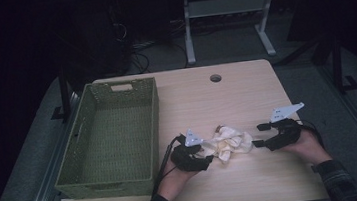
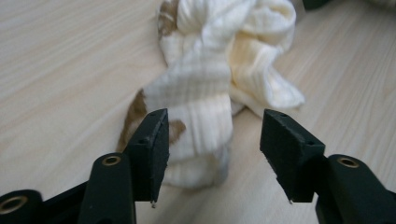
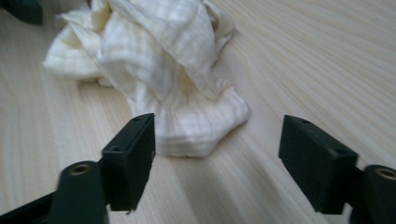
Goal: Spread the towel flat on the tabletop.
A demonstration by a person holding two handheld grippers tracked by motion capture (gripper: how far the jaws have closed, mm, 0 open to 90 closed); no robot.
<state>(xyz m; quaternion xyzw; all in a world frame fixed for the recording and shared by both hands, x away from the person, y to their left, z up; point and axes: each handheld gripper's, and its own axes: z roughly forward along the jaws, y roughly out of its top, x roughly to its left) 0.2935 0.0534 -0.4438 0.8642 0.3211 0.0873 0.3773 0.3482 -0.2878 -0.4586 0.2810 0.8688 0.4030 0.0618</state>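
Note:
A crumpled cream cloth (image 1: 230,144) with brown patches lies on the wooden table (image 1: 227,100) near its front edge. My left gripper (image 1: 209,159) sits at the cloth's left end, held by a hand. In the left gripper view the cloth (image 2: 205,84) has one end lying between the jaws of this gripper (image 2: 217,140), close by the left pad, with a gap to the right pad. My right gripper (image 1: 256,135) is at the cloth's right side. In the right gripper view the jaws of this gripper (image 3: 219,149) stand wide, and the cloth (image 3: 168,60) lies just ahead of them.
A green woven basket (image 1: 155,113) stands on the left part of the table, nothing inside it. A round cable hole (image 1: 215,78) sits near the table's far edge. Beyond the table are a dark floor and a white desk frame (image 1: 188,29).

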